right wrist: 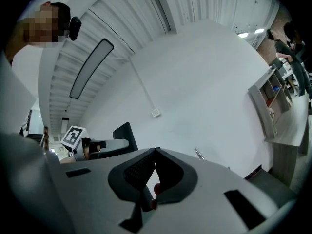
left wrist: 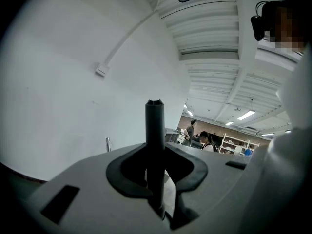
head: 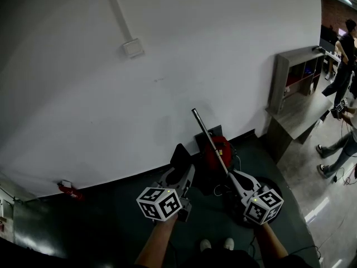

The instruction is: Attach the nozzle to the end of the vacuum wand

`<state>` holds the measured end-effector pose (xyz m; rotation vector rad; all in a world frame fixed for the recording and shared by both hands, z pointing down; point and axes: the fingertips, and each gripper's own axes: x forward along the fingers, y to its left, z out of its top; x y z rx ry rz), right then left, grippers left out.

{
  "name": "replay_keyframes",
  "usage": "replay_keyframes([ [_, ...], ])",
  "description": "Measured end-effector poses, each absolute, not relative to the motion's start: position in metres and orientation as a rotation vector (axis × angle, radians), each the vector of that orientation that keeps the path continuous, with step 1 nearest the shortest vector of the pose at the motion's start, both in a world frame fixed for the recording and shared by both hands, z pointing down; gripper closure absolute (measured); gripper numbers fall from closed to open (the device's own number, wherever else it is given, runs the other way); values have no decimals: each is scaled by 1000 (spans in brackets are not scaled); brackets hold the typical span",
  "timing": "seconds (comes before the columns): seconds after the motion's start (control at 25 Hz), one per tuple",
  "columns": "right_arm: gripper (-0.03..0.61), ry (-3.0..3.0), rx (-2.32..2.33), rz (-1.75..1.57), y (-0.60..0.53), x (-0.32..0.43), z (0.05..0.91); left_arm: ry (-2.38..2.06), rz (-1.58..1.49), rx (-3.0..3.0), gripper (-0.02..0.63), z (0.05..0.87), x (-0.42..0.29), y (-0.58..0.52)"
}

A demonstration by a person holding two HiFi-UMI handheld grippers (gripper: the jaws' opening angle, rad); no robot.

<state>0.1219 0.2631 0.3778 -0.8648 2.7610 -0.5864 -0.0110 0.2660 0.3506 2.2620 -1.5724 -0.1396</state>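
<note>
A black nozzle stands upright in my left gripper, whose jaws are shut on it. In the left gripper view its tube rises between the pads of the left gripper. The silver vacuum wand slants up and left toward the wall. Its lower end runs into my right gripper. That right gripper has its tips together, with a dark part pinched low between them. The wand's far tip shows past the right jaw, well apart from the nozzle.
The red vacuum body sits on the dark floor by the white wall, behind the wand. A grey shelf unit stands at the right, with people beyond it. A small red object lies at the wall's foot, left.
</note>
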Motion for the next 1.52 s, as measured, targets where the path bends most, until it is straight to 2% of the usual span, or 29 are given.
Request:
replay_keyframes([
  [0.92,560,2746,-991,-632,276,78,397,-1422,-116,2298,528,378,-76,275],
  [1.52,560,2775,-950,-692,179,64,423,-1434,-87,2239,528,410,-90,188],
])
